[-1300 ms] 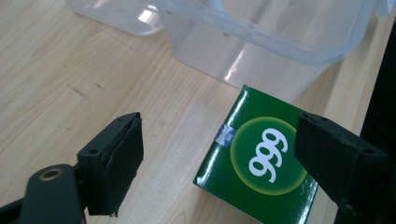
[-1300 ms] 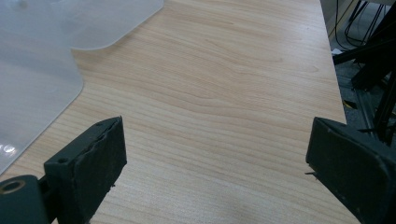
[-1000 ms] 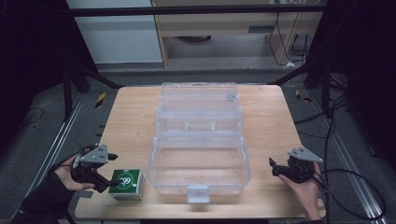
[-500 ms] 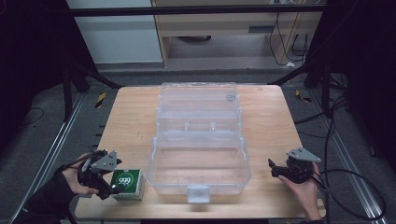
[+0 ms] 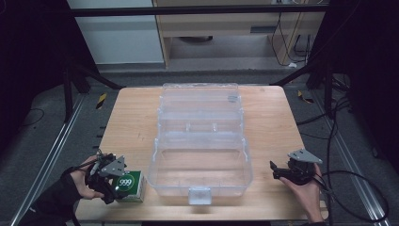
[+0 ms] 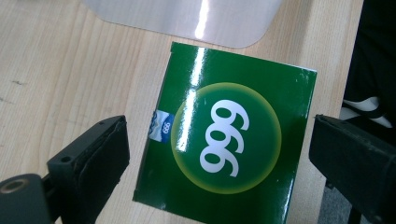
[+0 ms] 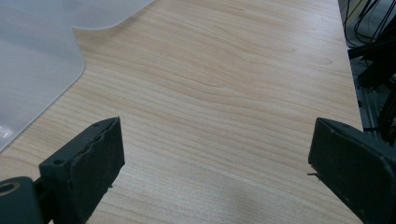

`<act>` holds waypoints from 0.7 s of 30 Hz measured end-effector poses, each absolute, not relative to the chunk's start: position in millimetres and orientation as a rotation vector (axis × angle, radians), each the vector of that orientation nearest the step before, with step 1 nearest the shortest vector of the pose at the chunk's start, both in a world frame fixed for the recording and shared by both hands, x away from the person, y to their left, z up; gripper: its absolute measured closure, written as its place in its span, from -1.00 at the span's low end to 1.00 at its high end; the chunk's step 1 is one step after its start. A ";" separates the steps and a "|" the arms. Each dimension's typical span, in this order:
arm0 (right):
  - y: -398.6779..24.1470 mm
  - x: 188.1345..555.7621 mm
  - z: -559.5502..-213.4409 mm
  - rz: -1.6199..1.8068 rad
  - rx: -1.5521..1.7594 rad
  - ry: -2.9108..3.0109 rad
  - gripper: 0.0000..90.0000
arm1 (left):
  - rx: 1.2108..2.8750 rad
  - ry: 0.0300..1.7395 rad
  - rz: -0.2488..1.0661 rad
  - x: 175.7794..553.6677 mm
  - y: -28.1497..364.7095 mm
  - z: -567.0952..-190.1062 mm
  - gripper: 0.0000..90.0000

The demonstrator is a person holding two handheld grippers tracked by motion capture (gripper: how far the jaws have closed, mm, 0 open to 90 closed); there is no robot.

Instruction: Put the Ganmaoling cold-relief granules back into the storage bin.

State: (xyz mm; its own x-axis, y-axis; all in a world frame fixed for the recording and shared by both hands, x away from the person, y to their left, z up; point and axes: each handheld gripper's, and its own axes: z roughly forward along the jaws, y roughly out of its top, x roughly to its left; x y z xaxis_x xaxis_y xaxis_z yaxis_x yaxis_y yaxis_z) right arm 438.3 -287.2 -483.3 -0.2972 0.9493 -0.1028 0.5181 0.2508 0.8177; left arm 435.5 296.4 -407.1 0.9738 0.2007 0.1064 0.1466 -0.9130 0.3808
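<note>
The green box [image 6: 224,149] lies flat near the desk [image 5: 273,117] front-left edge, just beside the open clear plastic case [image 5: 201,141]. Its glossy top reads "999" in white. The left hand-held gripper [image 6: 219,163] straddles it, jaws spread; the right hand-held gripper [image 7: 215,168] gapes over bare wood.

"999" is printed in white inside a yellow-rimmed circle on the green box [image 6: 224,140] top; small blue label text is unreadable.
</note>
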 end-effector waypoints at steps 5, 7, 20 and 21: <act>-287.1 438.7 -484.0 0.911 1.327 1.927 -0.92 | 2.760 0.235 0.201 436.5 292.8 -410.3 -0.91; -286.9 438.8 -484.5 0.910 1.326 1.931 -0.92 | 2.777 0.217 0.192 438.0 290.1 -413.5 -0.91; -286.3 439.5 -485.9 0.900 1.321 1.942 -0.92 | 2.825 0.198 0.123 444.5 286.2 -430.0 -0.87; -286.3 439.5 -485.9 0.900 1.321 1.942 -0.92 | 2.825 0.198 0.123 444.5 286.2 -430.0 -0.87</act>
State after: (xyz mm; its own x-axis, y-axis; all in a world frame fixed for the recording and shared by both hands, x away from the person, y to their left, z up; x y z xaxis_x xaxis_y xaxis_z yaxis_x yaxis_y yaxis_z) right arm 439.5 -286.3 -485.9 -0.3109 0.9437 -0.1126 0.5242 0.2691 0.8080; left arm 444.5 286.2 -430.0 0.9868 0.1493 0.0632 0.1231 -0.9436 0.3072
